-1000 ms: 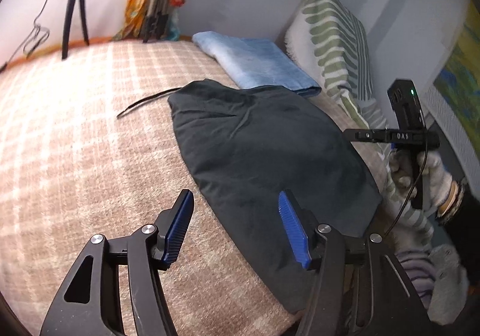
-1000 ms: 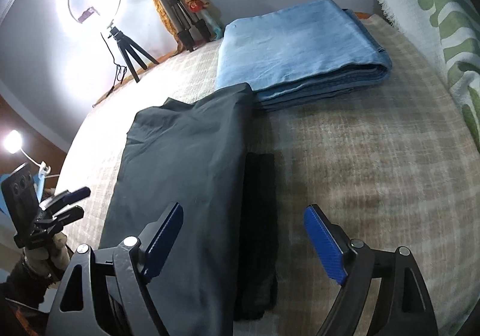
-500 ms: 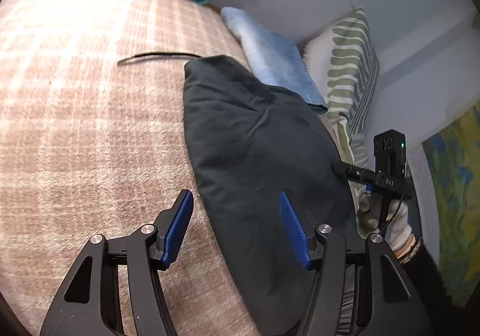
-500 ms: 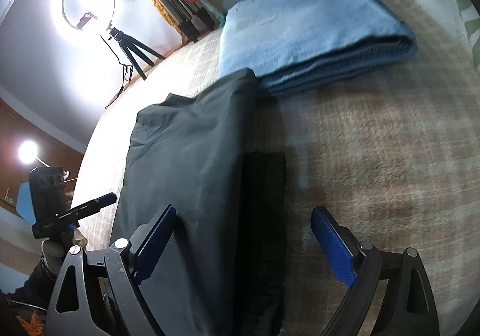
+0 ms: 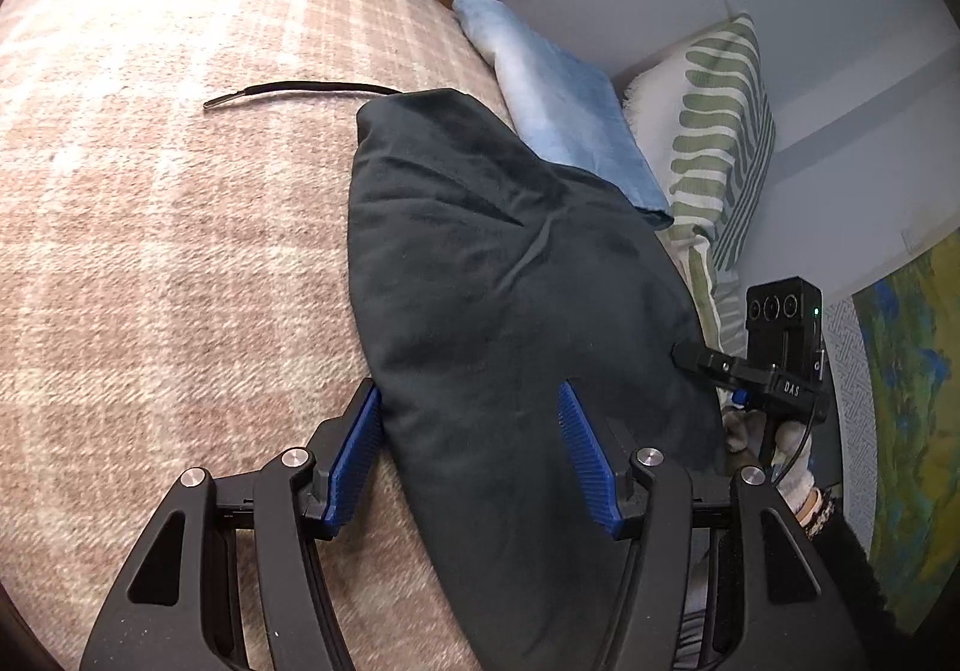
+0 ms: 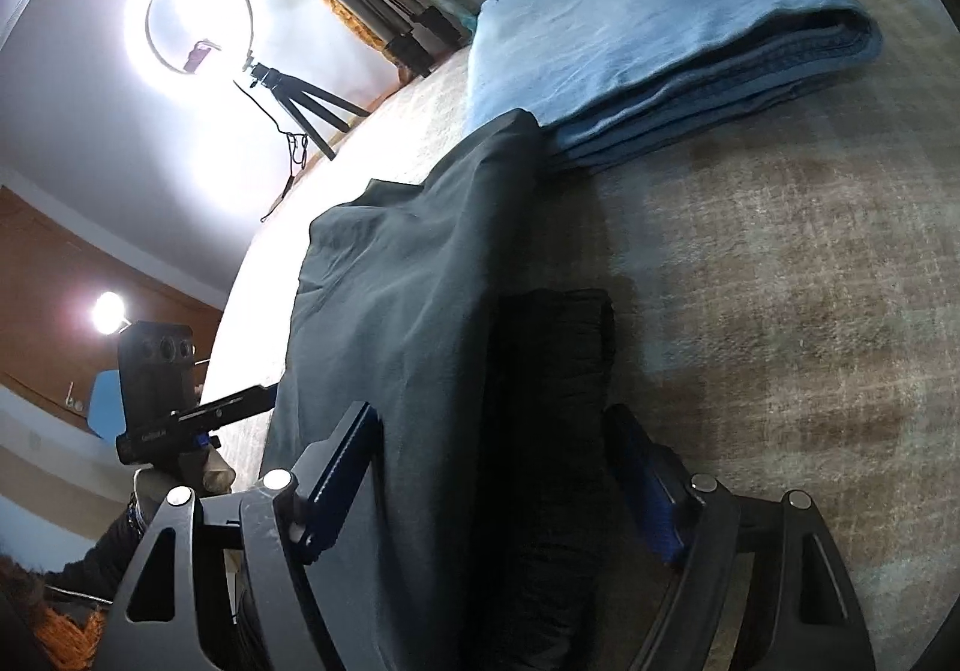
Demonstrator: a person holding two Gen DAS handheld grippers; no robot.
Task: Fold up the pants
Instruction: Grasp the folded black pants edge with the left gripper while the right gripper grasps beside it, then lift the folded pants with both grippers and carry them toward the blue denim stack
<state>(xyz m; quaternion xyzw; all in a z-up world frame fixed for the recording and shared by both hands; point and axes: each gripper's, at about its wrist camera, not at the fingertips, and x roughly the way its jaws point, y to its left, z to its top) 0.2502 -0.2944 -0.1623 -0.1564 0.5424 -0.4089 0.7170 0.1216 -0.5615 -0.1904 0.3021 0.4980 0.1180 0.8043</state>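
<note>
Left wrist view. Dark pants (image 5: 510, 275) lie flat on the bed (image 5: 150, 251), running from centre frame down to the bottom edge, already doubled lengthwise by the look of it. A loose drawstring (image 5: 300, 88) trails off the far end, upper left of centre. Left claw (image 5: 471, 452) stands open astride the near left edge of the cloth, not pinching: one blue pad just off the edge over the blanket, the other over the fabric. Folded blue jeans (image 5: 558, 95) sit past the pants at upper centre, with a striped pillow (image 5: 720, 119) to their right. The other handheld unit shows at right centre.

Right wrist view. Pants fill the centre and lower frame; a darker thick band, probably the waistband (image 6: 552, 371), lies along their right edge. Right claw (image 6: 498, 467) is closing, cloth between its pads, no firm pinch visible yet.

Handling, judged: light, limp, thin fabric, likely a bit slick; it will sag and crease. Best taken at the edge or the thicker band, both corners lifted together.

Containers: none in view.
</note>
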